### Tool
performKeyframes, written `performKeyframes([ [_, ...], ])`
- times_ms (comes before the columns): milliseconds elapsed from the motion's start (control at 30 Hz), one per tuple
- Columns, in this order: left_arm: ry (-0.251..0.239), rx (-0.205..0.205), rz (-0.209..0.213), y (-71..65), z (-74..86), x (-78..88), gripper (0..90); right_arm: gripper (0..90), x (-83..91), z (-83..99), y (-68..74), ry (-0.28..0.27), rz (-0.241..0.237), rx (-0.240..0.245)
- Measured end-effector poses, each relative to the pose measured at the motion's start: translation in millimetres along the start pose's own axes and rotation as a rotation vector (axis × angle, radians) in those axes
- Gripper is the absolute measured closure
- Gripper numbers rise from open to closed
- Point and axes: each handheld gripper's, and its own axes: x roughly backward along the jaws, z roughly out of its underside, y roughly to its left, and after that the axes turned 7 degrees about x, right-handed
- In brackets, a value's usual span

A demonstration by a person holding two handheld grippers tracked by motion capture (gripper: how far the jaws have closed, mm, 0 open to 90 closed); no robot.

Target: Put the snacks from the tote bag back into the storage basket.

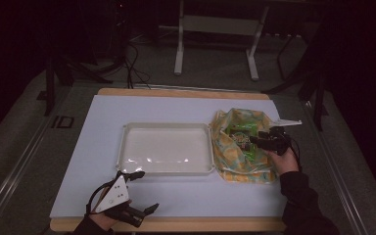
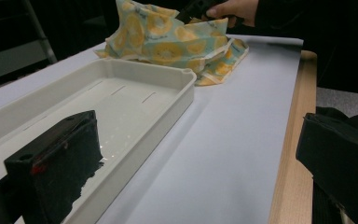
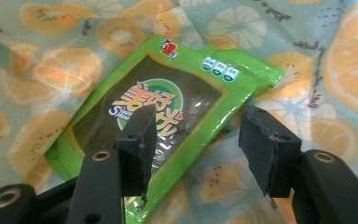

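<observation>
right gripper point(image 3: 193, 140) sits low centre in the right gripper view, jaws apart, straddling the right edge of a green snack packet point(image 3: 163, 109); whether the pads press on it cannot be told. the packet lies inside an open fruit-print cloth bag point(image 1: 240, 147) at right of centre in the high view, just beside a white tray point(image 1: 127, 134) at centre. left gripper point(image 1: 144, 192) at the lower left, jaws wide apart, holding nothing, near the tray's corner.

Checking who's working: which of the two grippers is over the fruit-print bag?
The right gripper, jaws open astride a green snack packet in the fruit-print bag; the left gripper sits near the white tray.
</observation>
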Motion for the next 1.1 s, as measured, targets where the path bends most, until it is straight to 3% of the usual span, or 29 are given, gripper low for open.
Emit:
performKeyframes([
  [167,0.004,-0.003,0.001,0.0,0.1,-0.3,0.3,43.7,-0.2,-0.3,-1.3,-0.004,0.022,-0.009],
  [267,0.004,-0.005,0.002,-0.3,0.2,-0.6,0.3,48.6,-1.8,-0.1,-0.8,0.01,0.021,0.006],
  [367,0.007,-0.005,0.002,-0.4,0.2,-0.8,0.3,50.9,-5.7,-0.2,-7.3,0.054,-0.049,-0.087],
  [567,0.009,-0.008,0.002,-0.7,0.3,-1.0,0.3,53.6,-9.6,1.1,-13.2,0.085,-0.069,-0.17],
  [967,0.016,-0.008,0.002,-0.6,0.4,-1.4,0.3,57.3,-18.8,-1.6,-13.1,0.117,-0.115,-0.295],
  [1100,0.019,-0.009,0.001,-0.7,0.5,-1.5,0.3,61.0,-24.7,-0.5,-13.0,0.153,-0.118,-0.308],
])
